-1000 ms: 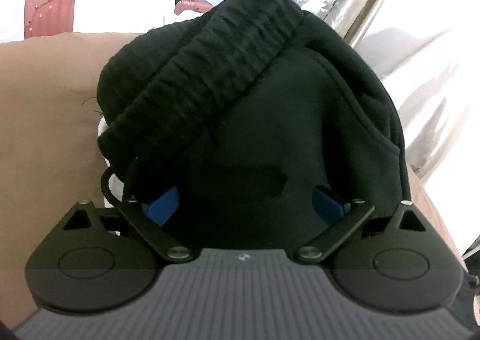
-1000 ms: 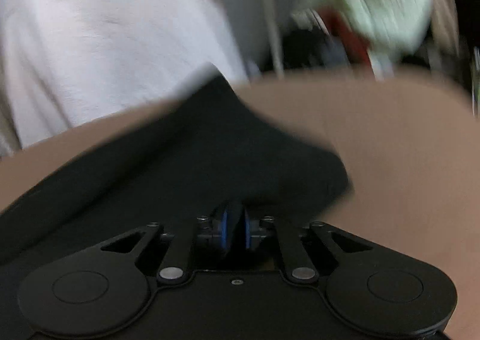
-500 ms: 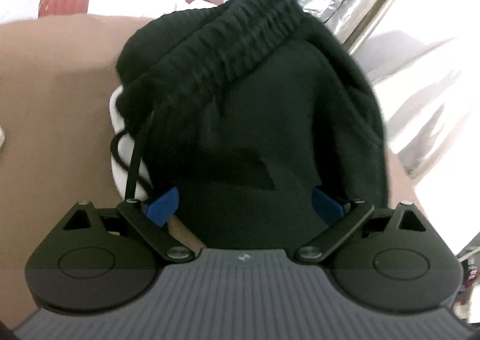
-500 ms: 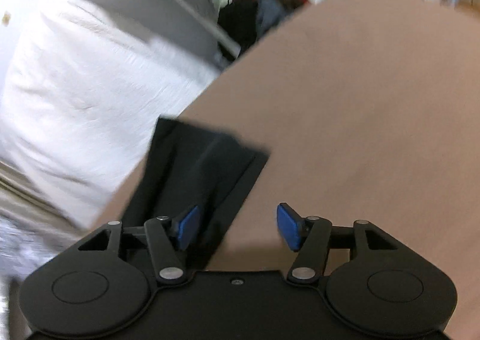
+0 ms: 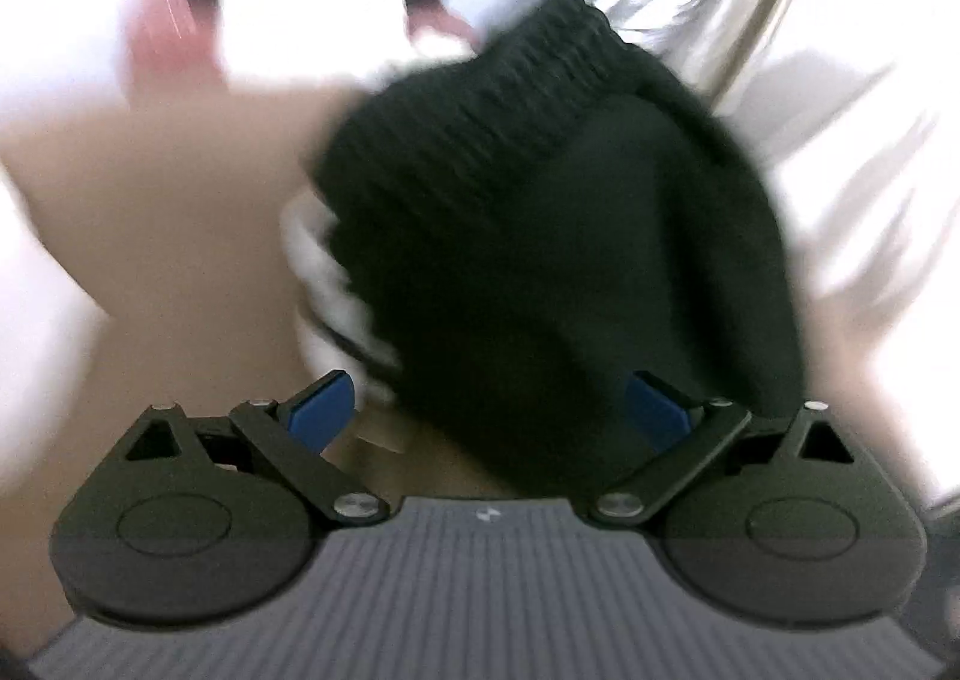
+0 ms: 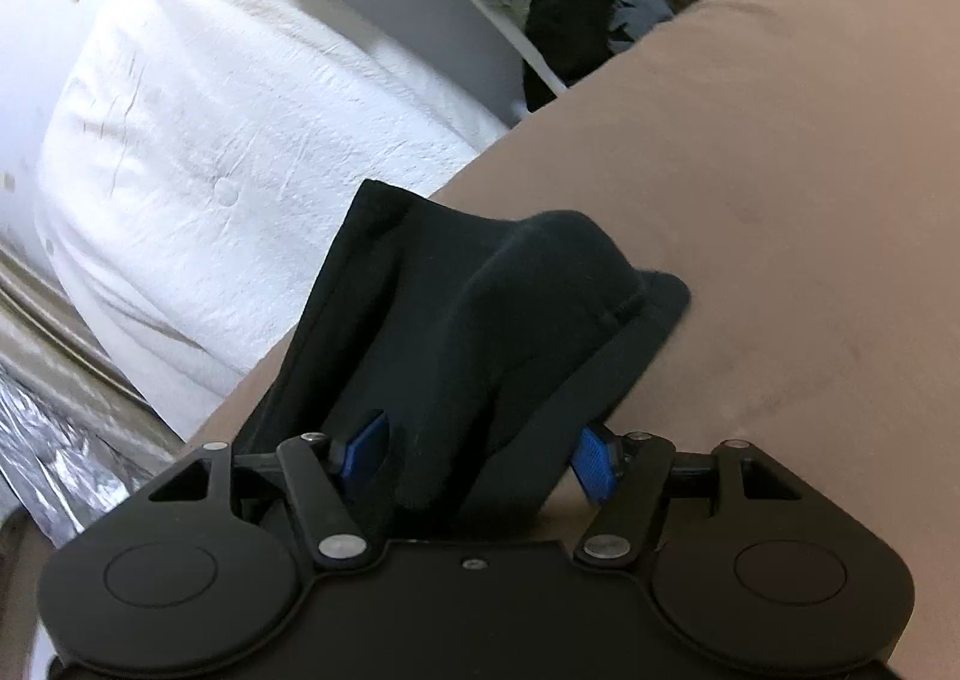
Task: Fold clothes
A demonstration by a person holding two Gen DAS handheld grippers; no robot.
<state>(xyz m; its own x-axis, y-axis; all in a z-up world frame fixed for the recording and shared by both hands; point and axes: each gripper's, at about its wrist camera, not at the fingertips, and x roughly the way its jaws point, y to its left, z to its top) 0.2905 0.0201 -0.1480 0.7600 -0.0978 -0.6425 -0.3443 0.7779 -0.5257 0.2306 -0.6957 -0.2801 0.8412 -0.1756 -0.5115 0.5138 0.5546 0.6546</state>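
A: Where is the black knitted garment with the ribbed waistband (image 5: 540,236)?

B: Bunched on the brown cloth-covered surface (image 6: 810,200), beside white bedding (image 6: 228,152).

A: And the left hand-held gripper (image 5: 489,410)?

B: Spread wide, the garment lying between its blue pads (image 5: 321,410), unpinched; the view is blurred.

A: The right hand-held gripper (image 6: 477,455)?

B: Its jaws are opening, a dark fold loose between them.
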